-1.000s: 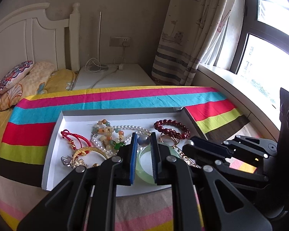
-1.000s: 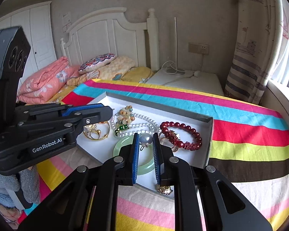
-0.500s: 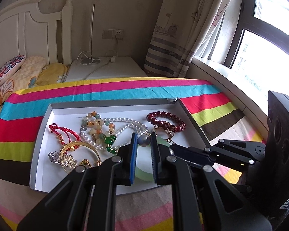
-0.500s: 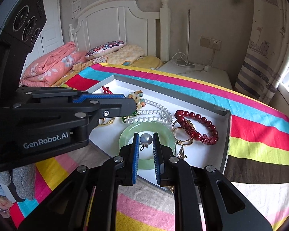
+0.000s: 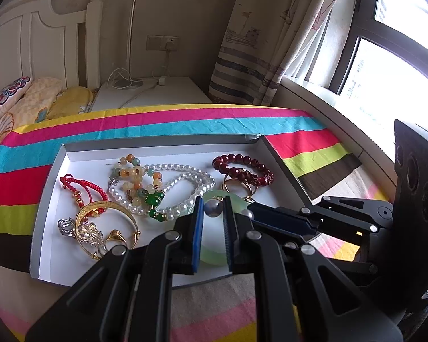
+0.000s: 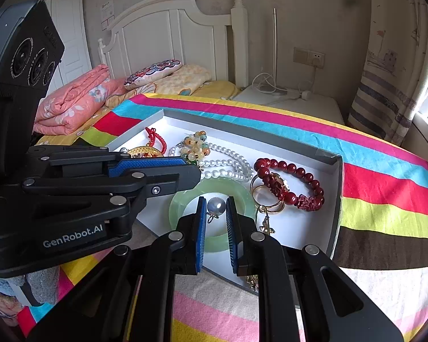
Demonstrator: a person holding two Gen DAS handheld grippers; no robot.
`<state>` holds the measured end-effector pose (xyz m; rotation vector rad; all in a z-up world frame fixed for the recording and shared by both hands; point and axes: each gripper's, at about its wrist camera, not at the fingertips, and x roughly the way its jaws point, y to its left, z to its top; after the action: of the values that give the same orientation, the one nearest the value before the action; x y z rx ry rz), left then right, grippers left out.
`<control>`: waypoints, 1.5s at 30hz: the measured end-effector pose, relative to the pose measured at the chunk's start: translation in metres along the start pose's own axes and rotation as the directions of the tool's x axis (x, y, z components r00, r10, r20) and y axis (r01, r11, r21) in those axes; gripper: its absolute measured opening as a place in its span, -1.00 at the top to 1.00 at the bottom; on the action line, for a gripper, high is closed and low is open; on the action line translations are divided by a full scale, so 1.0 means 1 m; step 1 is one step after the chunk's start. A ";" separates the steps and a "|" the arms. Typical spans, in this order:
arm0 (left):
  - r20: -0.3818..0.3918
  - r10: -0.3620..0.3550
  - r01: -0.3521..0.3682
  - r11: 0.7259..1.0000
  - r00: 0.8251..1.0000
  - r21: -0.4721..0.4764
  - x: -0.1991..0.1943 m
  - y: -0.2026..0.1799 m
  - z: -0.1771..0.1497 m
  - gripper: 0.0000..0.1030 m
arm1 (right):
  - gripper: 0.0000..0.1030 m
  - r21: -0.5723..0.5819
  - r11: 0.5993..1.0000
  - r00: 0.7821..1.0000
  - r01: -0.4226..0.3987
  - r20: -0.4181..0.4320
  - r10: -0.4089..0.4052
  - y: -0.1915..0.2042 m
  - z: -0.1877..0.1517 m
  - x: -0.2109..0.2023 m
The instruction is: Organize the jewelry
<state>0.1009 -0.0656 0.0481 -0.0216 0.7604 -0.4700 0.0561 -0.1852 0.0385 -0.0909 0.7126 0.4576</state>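
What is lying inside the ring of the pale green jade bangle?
Inside the pale green jade bangle lies a grey pearl pendant with a small gold fitting, on the white tray floor. The right gripper hides the nearer part.

A white headboard (image 6: 168, 31) stands against a beige wall (image 6: 299, 5), beside a white nightstand (image 5: 154, 94) under a wall socket (image 5: 162, 42). Daylight pours through a dark-framed window (image 5: 385, 57) past a patterned curtain (image 5: 256, 42). A striped cloth (image 5: 157, 125) covers the foreground.

Right gripper (image 6: 215, 213) fingers nearly closed above green bangle (image 6: 182, 202) in tray (image 6: 332, 222).
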 end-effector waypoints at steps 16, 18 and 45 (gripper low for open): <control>0.059 0.041 -0.037 0.997 0.997 -0.063 -0.014 0.011 0.002 -0.46 | -0.02 0.033 0.999 1.000 0.017 0.011 -0.017 -0.006 -0.001 -0.001; 0.055 0.048 -0.045 0.997 0.997 -0.059 -0.013 0.012 0.001 -0.46 | -0.02 0.031 0.999 1.000 0.016 0.014 -0.016 -0.006 -0.002 -0.002; 0.218 0.300 -0.272 0.950 0.929 -0.150 -0.071 0.023 -0.018 -0.95 | -0.67 0.106 0.983 0.978 0.151 0.129 -0.164 -0.003 -0.019 -0.058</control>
<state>0.0543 -0.0126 0.0775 -0.0748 0.5411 -0.1383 0.0076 -0.2141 0.0614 -0.0254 0.5856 0.2740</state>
